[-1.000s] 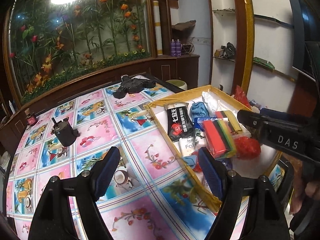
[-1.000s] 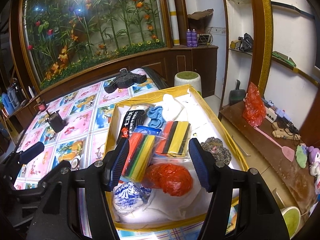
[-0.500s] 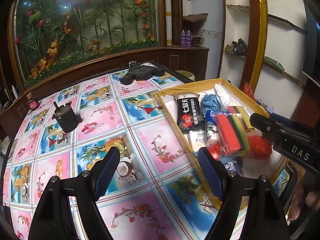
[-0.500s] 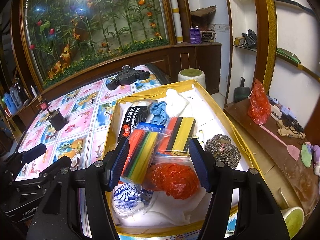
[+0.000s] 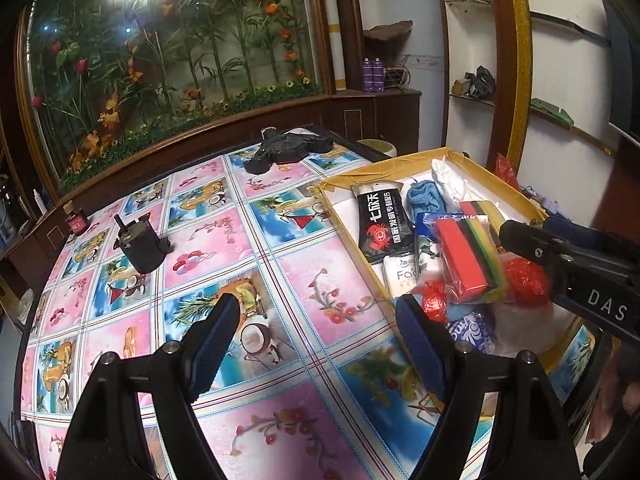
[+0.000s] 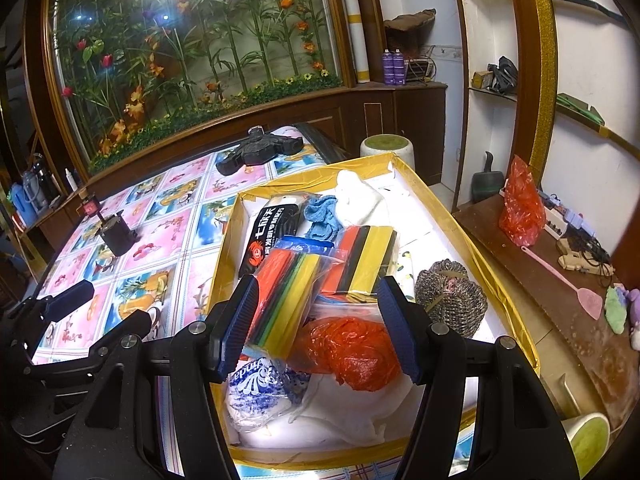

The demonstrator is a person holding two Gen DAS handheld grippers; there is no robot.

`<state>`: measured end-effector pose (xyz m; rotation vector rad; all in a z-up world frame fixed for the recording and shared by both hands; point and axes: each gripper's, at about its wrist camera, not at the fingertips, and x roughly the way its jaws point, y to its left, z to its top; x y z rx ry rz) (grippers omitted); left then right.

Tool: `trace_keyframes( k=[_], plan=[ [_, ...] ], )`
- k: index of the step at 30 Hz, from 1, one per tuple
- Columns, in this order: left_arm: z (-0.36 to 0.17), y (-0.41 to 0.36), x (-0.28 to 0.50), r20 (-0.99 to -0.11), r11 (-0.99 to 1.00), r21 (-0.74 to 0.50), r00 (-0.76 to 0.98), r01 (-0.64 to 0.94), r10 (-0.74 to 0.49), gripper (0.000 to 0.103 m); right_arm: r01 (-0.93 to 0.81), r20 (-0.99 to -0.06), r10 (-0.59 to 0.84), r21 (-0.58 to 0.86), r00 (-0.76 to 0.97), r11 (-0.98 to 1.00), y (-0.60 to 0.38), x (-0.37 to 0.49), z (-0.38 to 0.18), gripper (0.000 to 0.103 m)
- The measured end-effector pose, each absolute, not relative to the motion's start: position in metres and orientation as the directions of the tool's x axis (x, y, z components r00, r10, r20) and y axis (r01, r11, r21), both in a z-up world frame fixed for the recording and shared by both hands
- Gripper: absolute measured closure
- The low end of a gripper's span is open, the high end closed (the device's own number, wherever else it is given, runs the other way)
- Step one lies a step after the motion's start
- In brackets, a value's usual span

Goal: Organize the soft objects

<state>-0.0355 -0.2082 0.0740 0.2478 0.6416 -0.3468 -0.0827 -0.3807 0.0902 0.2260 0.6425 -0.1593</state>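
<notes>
Right wrist: right gripper (image 6: 316,326) jaws apart, empty — bagged sponge pack (image 6: 286,300) directly ahead in gold box (image 6: 472,236), long axis along fingers; left gripper (image 5: 318,344) spread, empty, over tablecloth (image 5: 208,240) — farther.

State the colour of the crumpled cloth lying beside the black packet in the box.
The cloth is blue, clearest in the right wrist view.

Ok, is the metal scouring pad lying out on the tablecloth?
No, the metal scouring pad sits inside the gold-edged box, near its right wall, beside the bagged sponges.
</notes>
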Motion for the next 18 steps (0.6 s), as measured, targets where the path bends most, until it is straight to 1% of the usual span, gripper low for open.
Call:
trace_keyframes(
  k=[18],
  plan=[
    [0.0727,-0.2096,-0.0359,-0.626,0.91,0.124,0.743,0.395,-0.236,0.022,0.203,-0.624,-0.064,0.155,0.779,0.967,-0.3748,-0.0826,0.0838,0.041]
  ],
)
